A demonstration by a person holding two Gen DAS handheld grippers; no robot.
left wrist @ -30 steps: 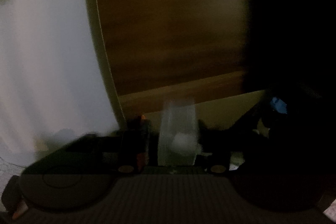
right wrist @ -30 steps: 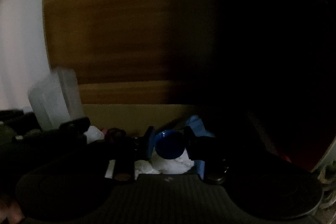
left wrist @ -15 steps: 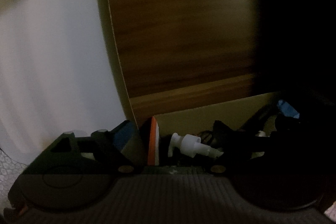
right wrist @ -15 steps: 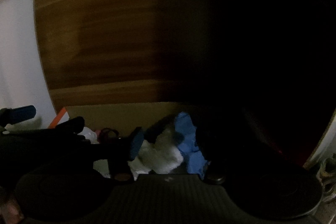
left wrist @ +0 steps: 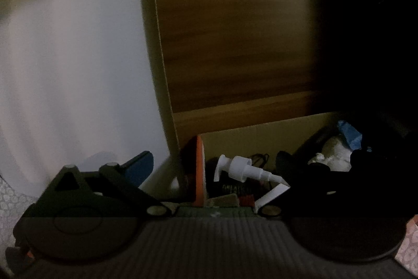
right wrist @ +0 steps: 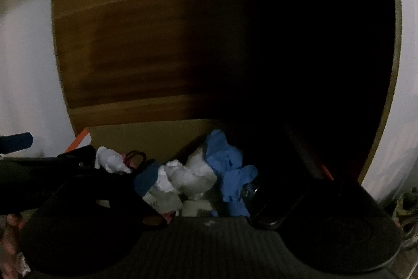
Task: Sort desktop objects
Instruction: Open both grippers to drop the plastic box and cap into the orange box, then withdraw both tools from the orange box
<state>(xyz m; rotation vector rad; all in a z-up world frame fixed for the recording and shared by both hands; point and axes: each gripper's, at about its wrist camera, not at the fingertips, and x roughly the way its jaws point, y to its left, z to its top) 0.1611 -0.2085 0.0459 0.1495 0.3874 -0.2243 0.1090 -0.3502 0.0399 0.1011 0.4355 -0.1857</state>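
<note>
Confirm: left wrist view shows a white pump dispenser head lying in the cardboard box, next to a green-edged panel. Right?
Nearly. In the left wrist view the white pump dispenser head does lie in the cardboard box, but the panel beside it is orange-edged, not green.

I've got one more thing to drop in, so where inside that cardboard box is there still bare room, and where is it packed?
Little bare floor shows. The cardboard box is crowded: white pump dispenser near the orange-edged flap, crumpled white tissue and blue glove toward the dark corner. The only clear way in is from above, along the back wall.
</note>
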